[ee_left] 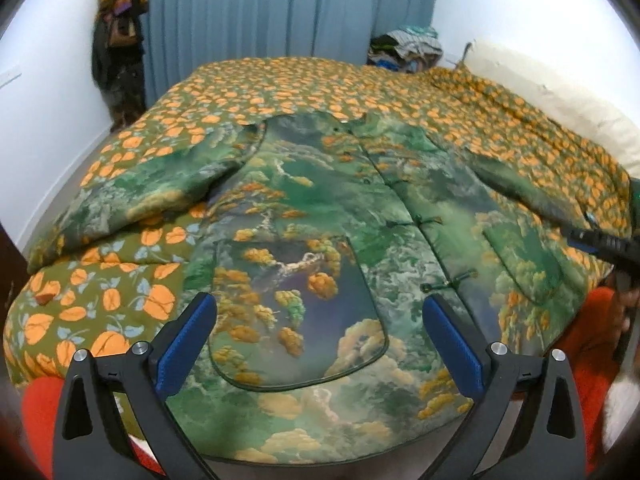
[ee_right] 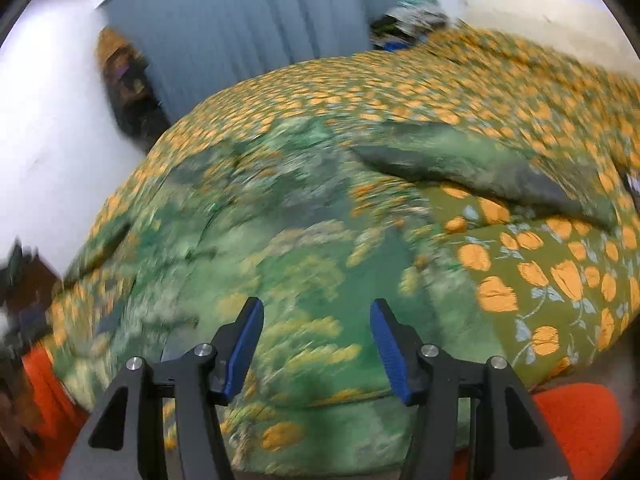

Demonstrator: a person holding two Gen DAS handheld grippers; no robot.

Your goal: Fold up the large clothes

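Padding in the green landscape-print quilted jacket (ee_left: 320,216), spread face-up at the near edge of the orange-leaf quilted bed (ee_left: 280,80), risked slipping: left gripper (ee_left: 320,344) and right gripper (ee_right: 316,344) hovered apart, gripping nothing.

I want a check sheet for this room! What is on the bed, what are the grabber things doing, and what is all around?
Surface: bed quilt, olive with orange flowers.
Job's things: green printed jacket lies front up, spread flat, sleeves out to each side, front fastened.
Clutter: pile of clothes at the far corner; cream pillow.
Grippers: left gripper jaws open, above the jacket hem; right gripper jaws open, nothing between them.
Cables: nothing seen.
Surroundings: blue curtain, white walls, hanging clothes.
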